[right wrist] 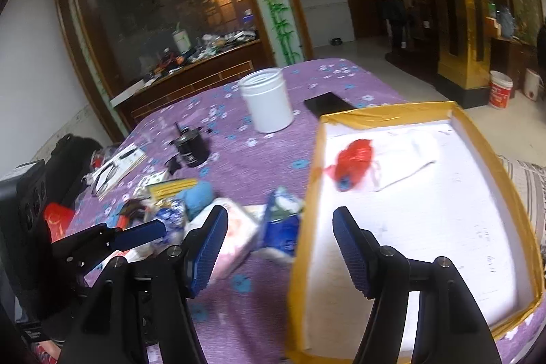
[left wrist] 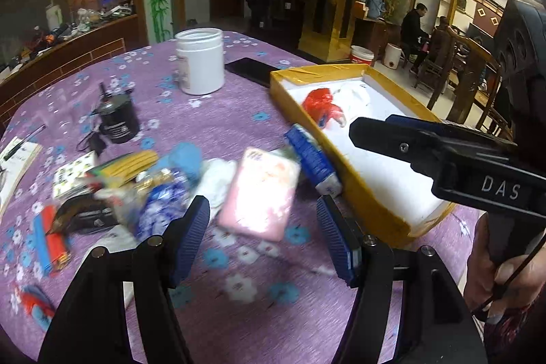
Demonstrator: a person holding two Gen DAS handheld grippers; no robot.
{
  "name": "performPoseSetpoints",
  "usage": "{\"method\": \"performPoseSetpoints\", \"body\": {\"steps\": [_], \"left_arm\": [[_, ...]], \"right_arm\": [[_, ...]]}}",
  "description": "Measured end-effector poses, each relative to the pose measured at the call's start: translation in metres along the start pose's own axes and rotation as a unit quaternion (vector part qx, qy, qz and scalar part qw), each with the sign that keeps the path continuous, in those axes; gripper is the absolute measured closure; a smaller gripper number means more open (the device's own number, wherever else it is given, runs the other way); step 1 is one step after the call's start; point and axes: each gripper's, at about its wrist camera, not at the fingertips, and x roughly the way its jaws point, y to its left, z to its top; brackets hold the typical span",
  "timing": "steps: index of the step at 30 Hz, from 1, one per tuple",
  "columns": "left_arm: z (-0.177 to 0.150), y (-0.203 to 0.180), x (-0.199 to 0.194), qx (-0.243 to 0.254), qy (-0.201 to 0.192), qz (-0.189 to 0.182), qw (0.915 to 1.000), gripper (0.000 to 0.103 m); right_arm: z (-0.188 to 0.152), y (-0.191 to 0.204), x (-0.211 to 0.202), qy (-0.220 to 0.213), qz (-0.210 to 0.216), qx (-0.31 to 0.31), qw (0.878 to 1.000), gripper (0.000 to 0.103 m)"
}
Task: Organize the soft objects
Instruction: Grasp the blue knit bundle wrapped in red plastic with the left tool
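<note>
Soft objects lie in a loose heap (left wrist: 177, 179) on the purple flowered tablecloth (left wrist: 211, 125) in front of you, just left of the shallow cardboard box (left wrist: 361, 190), whose walls are wrapped in glossy yellow-brown tape and whose floor is flat white. You can pick out a pink rectangular tissue pack (left wrist: 261, 193) with a smooth plastic skin, a blue-and-white pack (left wrist: 312, 159) leaning against the box wall, a fuzzy blue lump (left wrist: 186, 156) and a white crumpled cloth (left wrist: 215, 179); the rest of the heap is smeared by blur and hard to name. Inside the box a crinkled red bag (right wrist: 355, 159) lies on something white and limp. Your left gripper (left wrist: 262, 237) has its ribbed blue pads spread with nothing between them, above the cloth near the pink pack. Your right gripper (right wrist: 279, 248) is likewise spread and empty, straddling the box's near wall. A white cylindrical jar (left wrist: 201, 60), a dark phone (left wrist: 252, 70) and a small black canister (left wrist: 117, 121) stand farther back. Your right hand (left wrist: 501, 282) is cut off at the frame edge.
</note>
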Motion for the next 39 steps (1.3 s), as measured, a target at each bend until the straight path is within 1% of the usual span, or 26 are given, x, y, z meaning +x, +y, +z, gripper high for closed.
{"method": "performPoseSetpoints", "body": {"steps": [3,8,13,16,18,20,24,26,28,30,33,34,35,37,38,39], "left_arm": [[-0.004,0.013,-0.010,-0.012,-0.008,-0.001,0.9999,0.039],[-0.017,0.046,-0.024,-0.043,-0.016,0.029,0.9986,0.039],[-0.039,0.083,-0.043,-0.076,-0.013,0.041,0.9962,0.039],[-0.056,0.110,-0.060,-0.095,-0.012,0.059,0.9936,0.039],[-0.067,0.127,-0.067,-0.115,-0.006,0.073,0.9907,0.039],[-0.079,0.150,-0.070,-0.150,0.009,0.085,0.9851,0.039],[-0.096,0.187,-0.071,-0.210,0.028,0.098,0.9724,0.039],[-0.101,0.199,-0.069,-0.229,0.033,0.099,0.9678,0.039],[-0.103,0.204,-0.066,-0.233,0.039,0.105,0.9659,0.039],[-0.102,0.205,-0.059,-0.235,0.053,0.110,0.9644,0.039],[-0.101,0.209,-0.044,-0.251,0.077,0.094,0.9604,0.039],[-0.101,0.210,-0.039,-0.252,0.082,0.101,0.9590,0.039],[-0.101,0.209,-0.033,-0.249,0.085,0.118,0.9575,0.039],[-0.099,0.205,-0.029,-0.237,0.078,0.136,0.9588,0.039],[-0.098,0.204,-0.027,-0.232,0.074,0.142,0.9595,0.043],[-0.098,0.204,-0.027,-0.229,0.071,0.143,0.9601,0.059]], "right_arm": [[-0.002,0.011,0.002,0.007,0.004,-0.013,1.000,0.037],[-0.007,0.021,0.002,0.013,0.018,-0.021,1.000,0.036],[-0.015,0.029,0.008,0.028,0.036,-0.028,0.999,0.036],[-0.020,0.032,0.012,0.037,0.049,-0.031,0.998,0.036],[-0.023,0.036,0.014,0.042,0.054,-0.035,0.997,0.036],[-0.027,0.041,0.017,0.050,0.061,-0.040,0.996,0.036],[-0.034,0.047,0.022,0.061,0.069,-0.045,0.995,0.036],[-0.036,0.051,0.022,0.063,0.070,-0.051,0.994,0.036],[-0.037,0.052,0.023,0.065,0.072,-0.052,0.994,0.035],[-0.038,0.053,0.023,0.066,0.072,-0.053,0.994,0.034],[-0.040,0.053,0.024,0.069,0.072,-0.053,0.994,0.034],[-0.040,0.053,0.024,0.070,0.072,-0.053,0.993,0.034],[-0.041,0.053,0.025,0.071,0.073,-0.053,0.993,0.034],[-0.042,0.053,0.026,0.073,0.075,-0.053,0.993,0.034],[-0.043,0.054,0.026,0.075,0.077,-0.053,0.993,0.034],[-0.043,0.055,0.027,0.077,0.078,-0.053,0.993,0.034]]}}
